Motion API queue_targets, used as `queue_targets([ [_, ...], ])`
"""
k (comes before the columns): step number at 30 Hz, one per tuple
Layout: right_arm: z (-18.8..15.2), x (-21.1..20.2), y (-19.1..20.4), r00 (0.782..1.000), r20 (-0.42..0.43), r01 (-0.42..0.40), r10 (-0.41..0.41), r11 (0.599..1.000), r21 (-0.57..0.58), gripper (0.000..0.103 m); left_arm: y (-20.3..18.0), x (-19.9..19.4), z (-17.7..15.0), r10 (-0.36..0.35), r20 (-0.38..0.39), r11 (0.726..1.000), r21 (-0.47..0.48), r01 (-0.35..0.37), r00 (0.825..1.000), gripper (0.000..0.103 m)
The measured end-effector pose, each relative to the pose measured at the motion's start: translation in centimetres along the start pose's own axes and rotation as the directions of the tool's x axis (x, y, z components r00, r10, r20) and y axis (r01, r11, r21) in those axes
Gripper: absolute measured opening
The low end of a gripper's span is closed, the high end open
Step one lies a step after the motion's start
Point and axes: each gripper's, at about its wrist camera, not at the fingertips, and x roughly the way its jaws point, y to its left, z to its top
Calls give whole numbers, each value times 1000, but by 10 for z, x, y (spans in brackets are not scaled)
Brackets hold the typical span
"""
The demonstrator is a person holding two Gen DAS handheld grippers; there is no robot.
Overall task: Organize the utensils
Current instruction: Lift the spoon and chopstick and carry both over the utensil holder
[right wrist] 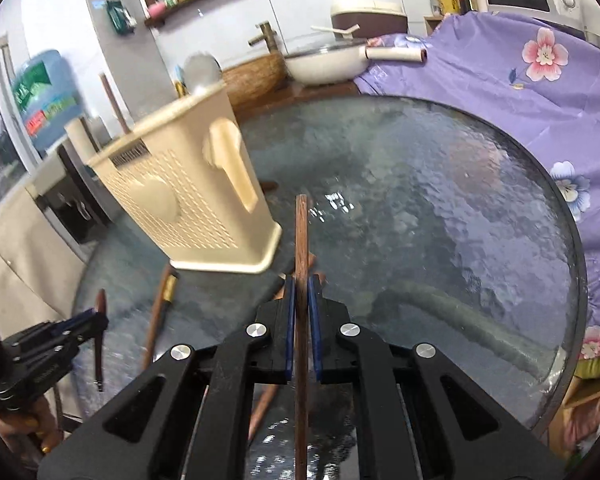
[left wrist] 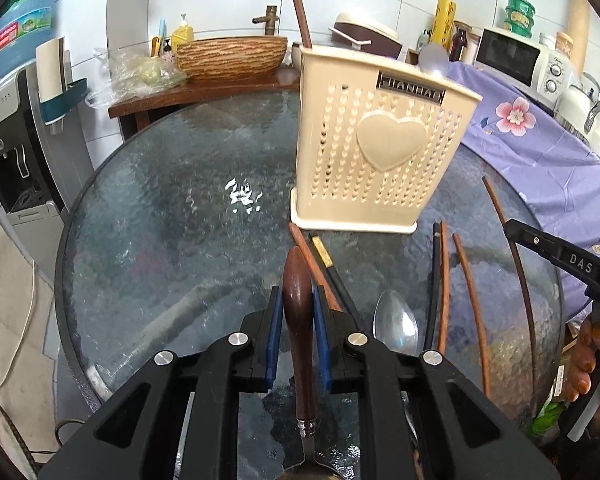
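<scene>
While the cream utensil holder (left wrist: 374, 148) stands upright on the round glass table (left wrist: 160, 208), only a little of the sorting looks done: one brown stick (left wrist: 299, 8) and what seems a spoon bowl (left wrist: 433, 58) rise from its top, and that is all that shows inside it.

Both hands carry something. The left gripper (left wrist: 298, 312) has its blue pads pinched on the dark wooden handle (left wrist: 298, 320) of a utensil with a metal collar; its working end lies below the frame, so I cannot tell what kind it is. The right gripper (right wrist: 301, 320) has its pads pressed together on a single brown chopstick (right wrist: 301, 240), which points forward past the holder's corner.

Much is left on the glass just in front of the holder: a metal spoon (left wrist: 396, 324), a black chopstick with a gold band (left wrist: 328, 264) beside a reddish one (left wrist: 312, 268), and further brown chopsticks (left wrist: 470, 292) to the right.

Judging by this, the task is in its early part, with two pieces in hand and most of the pile not yet put away.
</scene>
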Motion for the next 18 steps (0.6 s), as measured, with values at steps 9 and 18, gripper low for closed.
queue_targets([
  [9, 12, -32, 9, 989, 74, -127, 129, 992, -23, 7, 6, -19, 15, -32, 61, 999, -30, 34, 998, 15],
  [18, 23, -66, 20, 973, 125, -182, 192, 979, -87, 7, 14, -38, 26, -61, 120, 996, -51, 68, 991, 15],
])
